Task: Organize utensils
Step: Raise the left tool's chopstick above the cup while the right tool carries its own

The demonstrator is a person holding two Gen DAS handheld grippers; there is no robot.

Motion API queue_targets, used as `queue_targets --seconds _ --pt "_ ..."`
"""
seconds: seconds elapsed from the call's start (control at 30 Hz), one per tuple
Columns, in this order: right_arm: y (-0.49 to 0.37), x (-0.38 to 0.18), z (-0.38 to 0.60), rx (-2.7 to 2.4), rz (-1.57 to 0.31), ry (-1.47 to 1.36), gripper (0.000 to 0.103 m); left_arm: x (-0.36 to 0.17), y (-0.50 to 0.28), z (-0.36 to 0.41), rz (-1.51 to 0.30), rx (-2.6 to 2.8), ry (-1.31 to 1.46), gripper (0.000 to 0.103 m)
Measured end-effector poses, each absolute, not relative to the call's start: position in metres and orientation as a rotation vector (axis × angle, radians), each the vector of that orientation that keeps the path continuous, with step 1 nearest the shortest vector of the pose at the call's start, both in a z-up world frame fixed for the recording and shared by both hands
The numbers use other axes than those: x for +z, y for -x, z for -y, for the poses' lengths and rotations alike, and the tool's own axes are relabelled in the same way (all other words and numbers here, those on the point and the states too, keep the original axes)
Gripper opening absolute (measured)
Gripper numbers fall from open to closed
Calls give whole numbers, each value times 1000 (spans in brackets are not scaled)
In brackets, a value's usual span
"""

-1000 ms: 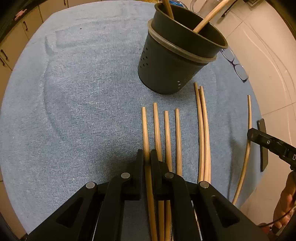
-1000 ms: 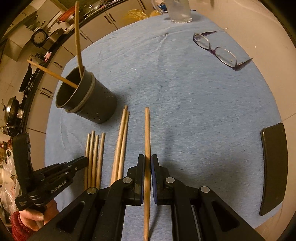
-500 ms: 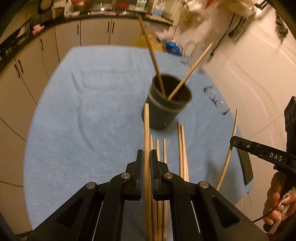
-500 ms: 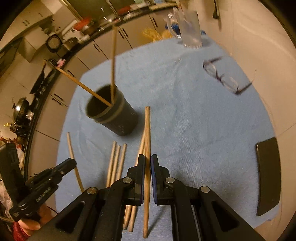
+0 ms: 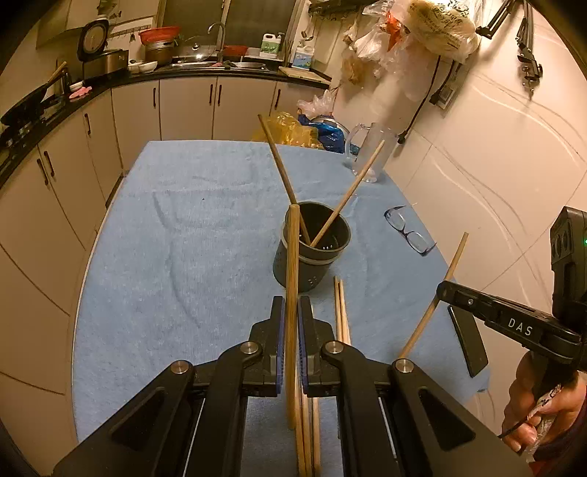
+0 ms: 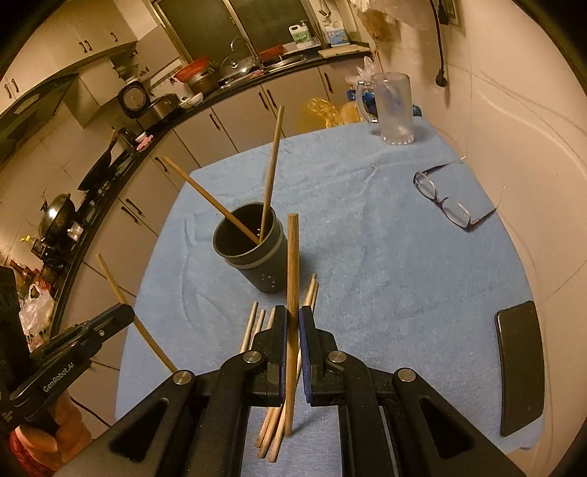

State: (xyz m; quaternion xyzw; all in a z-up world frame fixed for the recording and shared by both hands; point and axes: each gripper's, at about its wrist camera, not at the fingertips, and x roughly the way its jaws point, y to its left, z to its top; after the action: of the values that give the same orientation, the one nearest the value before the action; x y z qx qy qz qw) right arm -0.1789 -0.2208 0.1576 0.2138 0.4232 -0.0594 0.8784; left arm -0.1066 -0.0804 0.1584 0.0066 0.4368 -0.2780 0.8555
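Both sets of tongs have come up off the blue cloth since a second ago, each lifting a chopstick with it. Left tongs (image 5: pixel 290 323) are clamped tight on a wooden chopstick (image 5: pixel 292 279), held nearly upright, its top end level with the rim of the dark utensil cup (image 5: pixel 312 253). Right tongs (image 6: pixel 292 330) are squeezed shut on a second chopstick (image 6: pixel 292 293), upright too, tip up just beside the cup on its near side. In the left view the right tongs' chopstick (image 5: pixel 436 293) shows tilted, well to the right of the cup.

Inside the cup, two chopsticks (image 5: pixel 323 198) lean apart in a V, one left, one right. On the towel-covered table (image 5: pixel 183 238), near side of the cup, a pair of chopsticks (image 5: pixel 341 304) lies side by side, and three more (image 6: pixel 256 323) lie just left of them, partly hidden behind the right tongs. Eyeglasses (image 6: pixel 444 201) lie to the right of the cup, a clear plastic pitcher (image 6: pixel 394 106) stands far beyond it at the table's far edge, and a black phone-like slab (image 6: pixel 519 367) rests well to the cup's right, at the near edge.

Behind the cup runs a kitchen counter (image 5: pixel 183 73) with a sink, pots and a rice cooker (image 6: pixel 134 99) over pale cabinets; plastic bags (image 5: pixel 422 25) hang on the wall right of it.
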Motion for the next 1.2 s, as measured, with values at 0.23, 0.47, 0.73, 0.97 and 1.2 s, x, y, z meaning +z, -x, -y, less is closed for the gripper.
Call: queue_targets --seconds 0.23,0.47,0.73,0.97,1.2 --pt "182 166 219 -128 -859 -437 7 167 108 79 -895 -583 -15 6" --pt "184 174 219 -125 -834 -428 7 175 109 76 -875 -582 -13 6" --pt "182 183 223 -126 -807 -429 7 186 107 75 -850 -574 -16 6" --pt "179 190 229 -131 -787 -431 7 197 105 76 -828 -572 -20 6" --pt "178 201 237 -140 -762 -446 7 208 102 78 -810 -575 -11 6"
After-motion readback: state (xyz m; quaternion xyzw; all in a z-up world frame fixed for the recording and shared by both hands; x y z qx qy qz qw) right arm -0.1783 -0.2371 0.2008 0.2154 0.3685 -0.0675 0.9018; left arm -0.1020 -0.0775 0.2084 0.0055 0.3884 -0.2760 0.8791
